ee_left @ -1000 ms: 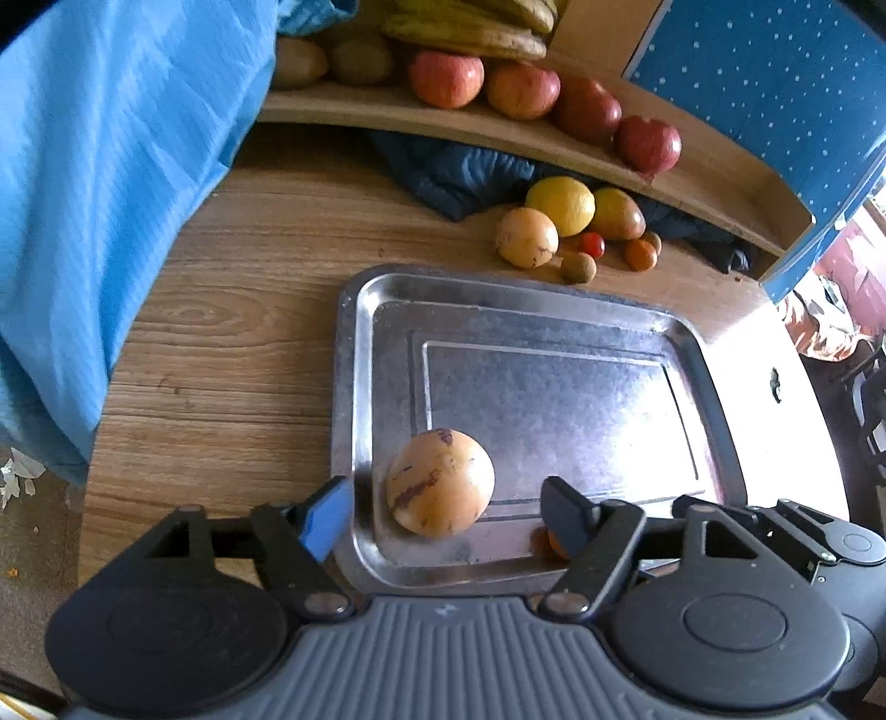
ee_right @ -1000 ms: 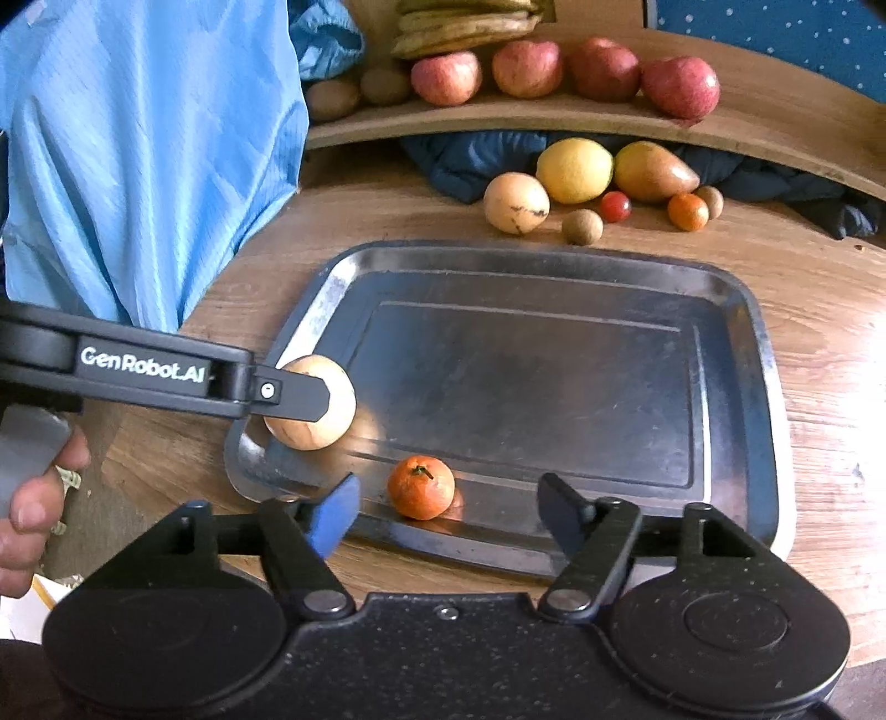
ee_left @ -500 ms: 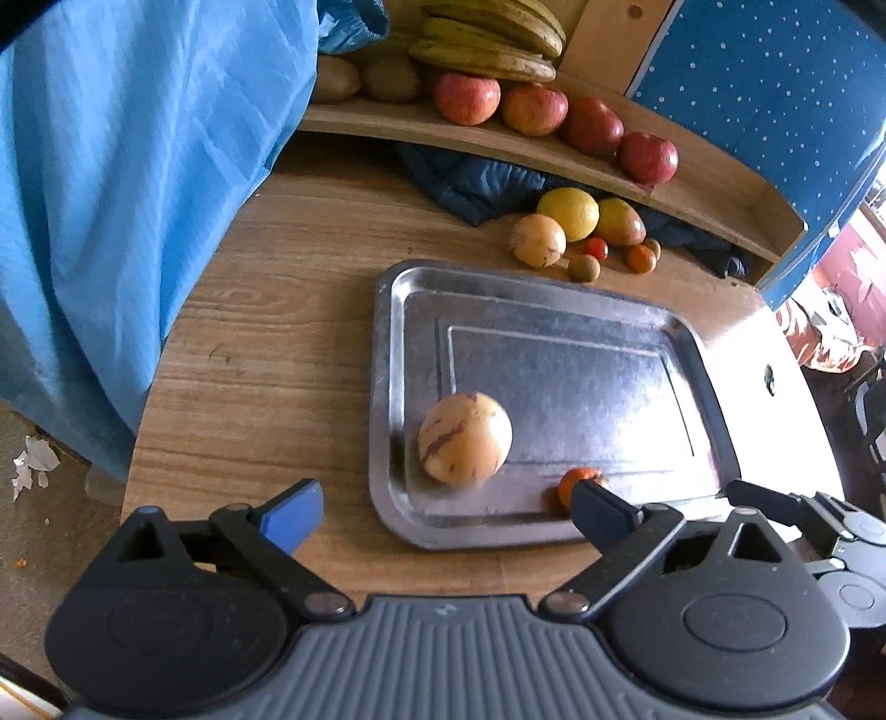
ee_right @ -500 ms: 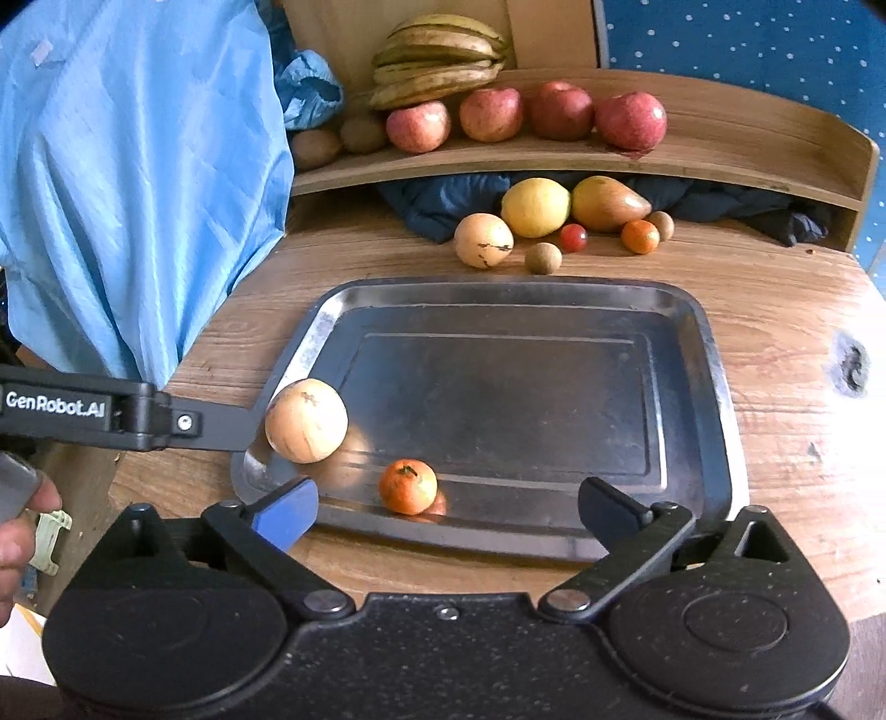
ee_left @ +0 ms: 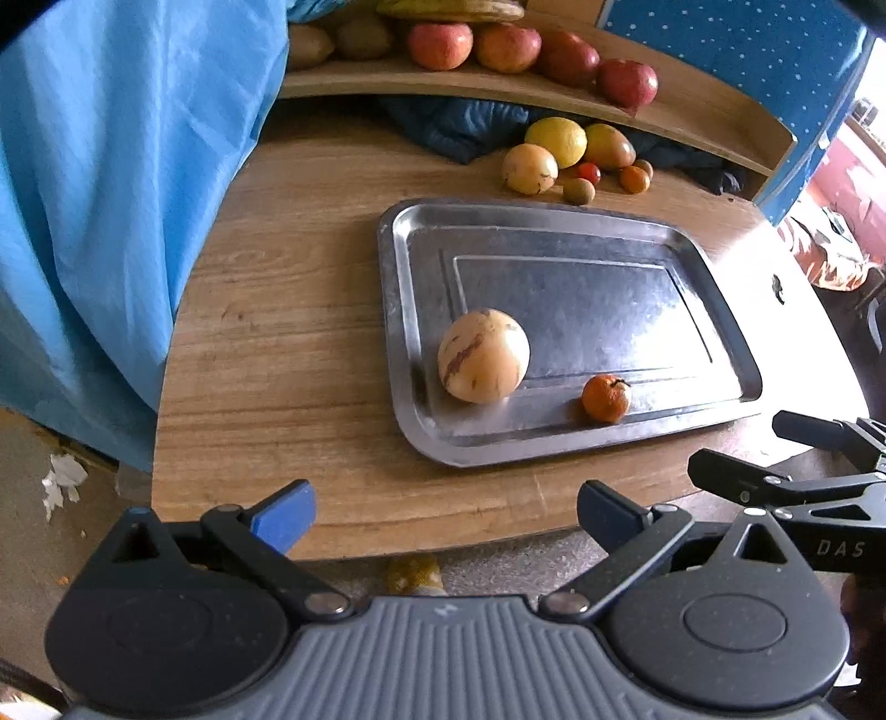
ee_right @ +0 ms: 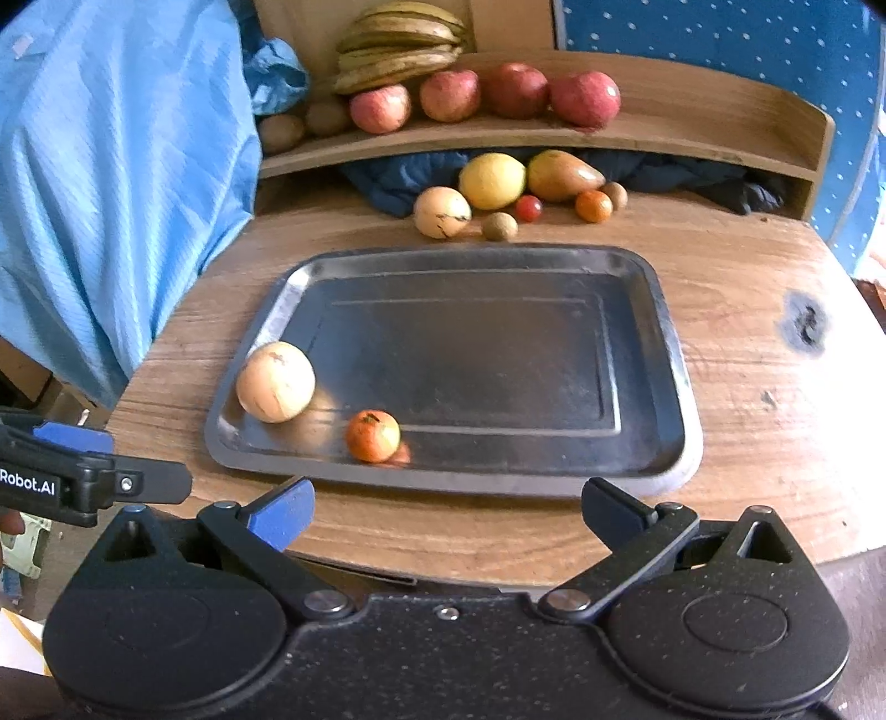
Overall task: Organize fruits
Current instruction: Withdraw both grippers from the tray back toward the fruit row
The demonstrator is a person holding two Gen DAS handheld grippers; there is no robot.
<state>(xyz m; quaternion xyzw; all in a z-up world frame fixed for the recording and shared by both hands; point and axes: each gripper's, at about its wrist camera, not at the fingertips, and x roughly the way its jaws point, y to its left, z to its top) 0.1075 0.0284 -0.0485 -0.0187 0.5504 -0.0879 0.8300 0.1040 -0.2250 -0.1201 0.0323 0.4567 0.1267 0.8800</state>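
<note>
Across the wooden table, the metal tray takes up the middle, and it now carries two fruits near its front edge: a pale round fruit at the front left corner and a small orange tangerine just beside it, apart and not touching. A second ago each sat between claw fingers; both now lie free on the tray, so two fruits look delivered. Beyond the tray's far edge a loose cluster waits on the table: a yellow citrus, a mango, another pale fruit, a kiwi, a second small orange and a red tomato. Those seem the likely next picks. On the shelf behind, apples and bananas stay as they were.

Both claws have drawn back past the table's near edge. Left claw is spread wide with nothing between its fingers; right claw likewise stands fully spread and empty, over the front of the table.
</note>
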